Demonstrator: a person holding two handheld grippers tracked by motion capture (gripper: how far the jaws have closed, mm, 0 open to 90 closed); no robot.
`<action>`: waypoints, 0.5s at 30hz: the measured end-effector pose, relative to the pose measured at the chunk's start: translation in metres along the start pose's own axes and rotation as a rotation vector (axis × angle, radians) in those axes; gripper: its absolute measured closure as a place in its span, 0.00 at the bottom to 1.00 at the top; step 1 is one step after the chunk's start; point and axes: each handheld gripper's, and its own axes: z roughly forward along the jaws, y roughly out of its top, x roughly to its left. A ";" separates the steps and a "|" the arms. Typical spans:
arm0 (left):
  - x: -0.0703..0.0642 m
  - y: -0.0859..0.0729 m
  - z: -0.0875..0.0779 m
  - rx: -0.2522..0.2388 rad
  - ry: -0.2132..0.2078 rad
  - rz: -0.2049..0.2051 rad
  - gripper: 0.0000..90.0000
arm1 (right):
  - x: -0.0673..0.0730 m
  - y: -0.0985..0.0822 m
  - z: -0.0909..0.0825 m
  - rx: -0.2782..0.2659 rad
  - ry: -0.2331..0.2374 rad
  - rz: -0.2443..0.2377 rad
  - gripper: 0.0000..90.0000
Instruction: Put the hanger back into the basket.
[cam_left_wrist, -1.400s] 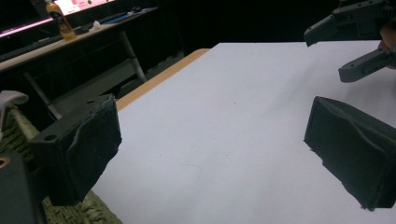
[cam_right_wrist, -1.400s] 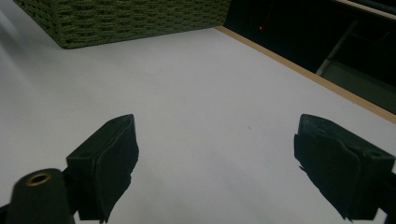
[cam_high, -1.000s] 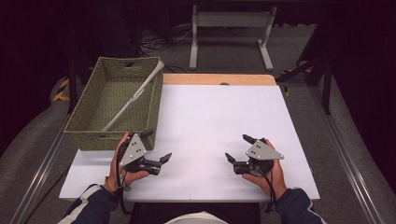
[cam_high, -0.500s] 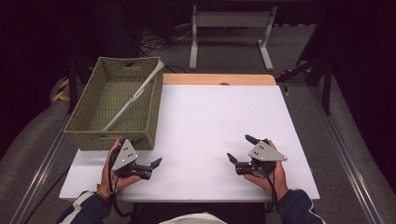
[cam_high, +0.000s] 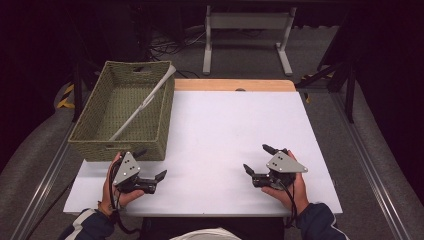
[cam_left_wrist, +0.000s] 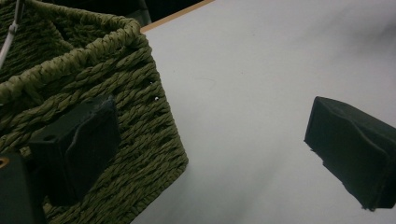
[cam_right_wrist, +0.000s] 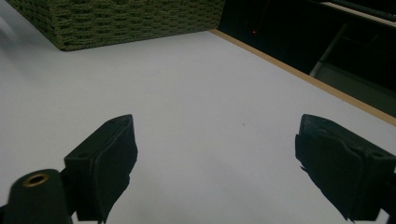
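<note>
Taking the woven green basket as the landmark, it stands at the far left part of the white table, and a long white stick-like tool lies slantwise inside it, its upper end resting on the far right rim. Just in front of the basket's near wall, close to its near right corner, the left gripper is held by the person's left hand low over the table; its jaws stand wide apart with nothing between them. In the left gripper view one jaw lies against the background of the basket's braided wall, though whether it touches cannot be told, while the other jaw hangs over bare table. Well to the right of the basket, across an open stretch of white surface, the right gripper sits in the right hand near the front edge, pointing left. Its jaws too are spread, gripping nothing. In the right gripper view the basket appears far off beyond the jaws.
</note>
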 end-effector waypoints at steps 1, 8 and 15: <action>0.000 0.000 0.000 -0.001 0.001 0.004 0.05 | 0.000 0.000 0.000 0.000 -0.001 -0.002 0.15; -0.003 0.001 -0.002 -0.016 -0.015 -0.004 0.05 | 0.006 0.002 0.002 0.013 0.018 -0.016 0.15; -0.002 0.001 0.000 -0.017 -0.036 -0.007 0.05 | 0.007 0.003 0.002 0.011 0.019 -0.020 0.15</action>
